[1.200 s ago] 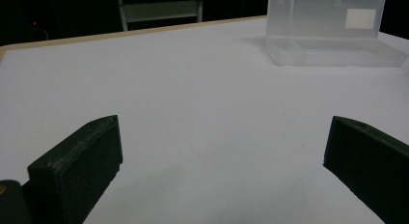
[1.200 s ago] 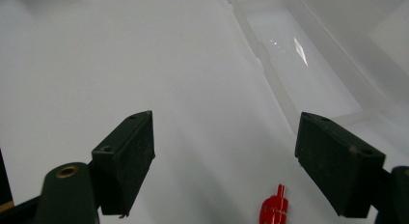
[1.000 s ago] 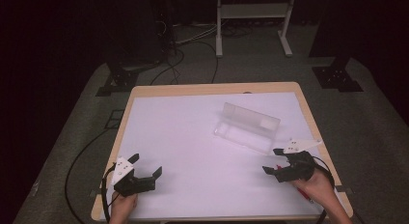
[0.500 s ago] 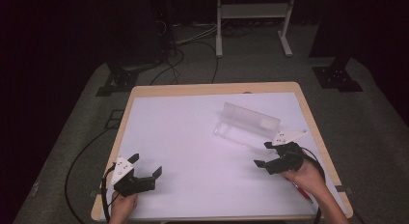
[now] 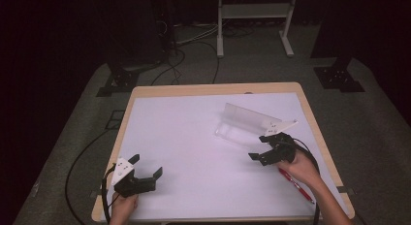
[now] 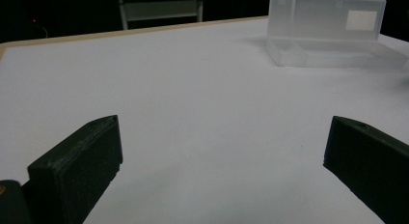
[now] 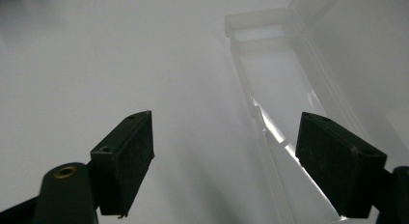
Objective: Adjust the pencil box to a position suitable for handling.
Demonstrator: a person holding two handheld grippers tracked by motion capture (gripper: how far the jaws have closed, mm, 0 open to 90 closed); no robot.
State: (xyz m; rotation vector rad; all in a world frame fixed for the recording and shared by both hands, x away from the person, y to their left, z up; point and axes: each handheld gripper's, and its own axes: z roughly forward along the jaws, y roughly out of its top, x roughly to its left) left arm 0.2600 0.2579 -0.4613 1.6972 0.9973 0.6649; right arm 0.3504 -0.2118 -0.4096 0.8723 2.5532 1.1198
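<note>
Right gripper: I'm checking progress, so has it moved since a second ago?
Yes. The right gripper has moved left and away from the person, toward the clear plastic box.

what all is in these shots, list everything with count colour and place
clear plastic case: 1, translucent, right half of the table, lid open and standing up, nothing visible inside
red pen: 1, red, on the table near the right edge, beside the person's right forearm
table: 1, white top with a light wood rim, centre
metal stand: 1, pale grey, on the floor beyond the table
floor cables: several, black, on the grey floor behind and left of the table
left tool: 1, black, jaws open, near left corner of the table
right tool: 1, black, jaws open, next to the case's near side
hands: 2, one on each tool, at the bottom edge
</note>
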